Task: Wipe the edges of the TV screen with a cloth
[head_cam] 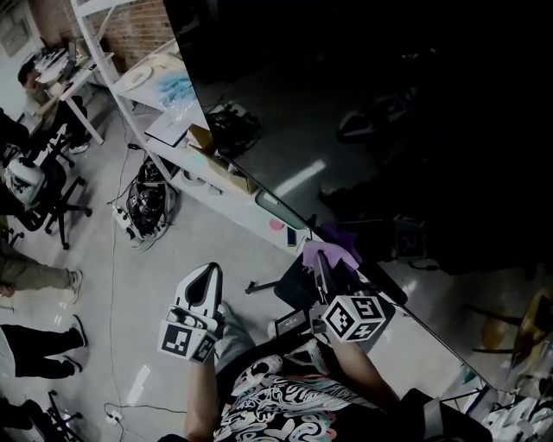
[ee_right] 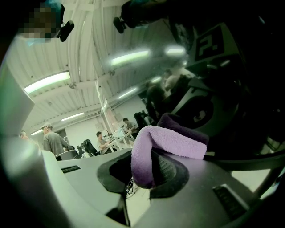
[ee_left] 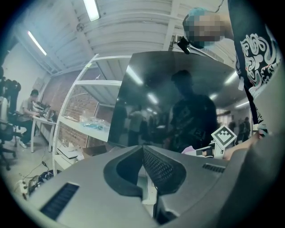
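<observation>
- The left gripper (head_cam: 206, 274), smooth grey plastic with ribbed black rubber pads, was at 7 o'clock in the head view. Its jaws were pressed together on nothing, well apart from the screen.
- The right gripper (ee_right: 144, 167), at 5 o'clock, was clamped on a fuzzy purple terry cloth (ee_right: 171, 140). A loose fold of the cloth draped over one pad.
- The cloth sat at the lower edge of the large glossy black TV screen (head_cam: 389, 112), which filled 12 to 4 o'clock. Whether the cloth pressed on the glass was hard to make out in the dark.
- The screen's far corners were cut off, and its surface mirrored ceiling lights and a person.
- Beyond, at 10 to 11 o'clock, a white metal shelf frame (ee_left: 98, 83) held clutter too small to tell, against a red brick wall (head_cam: 138, 26).
</observation>
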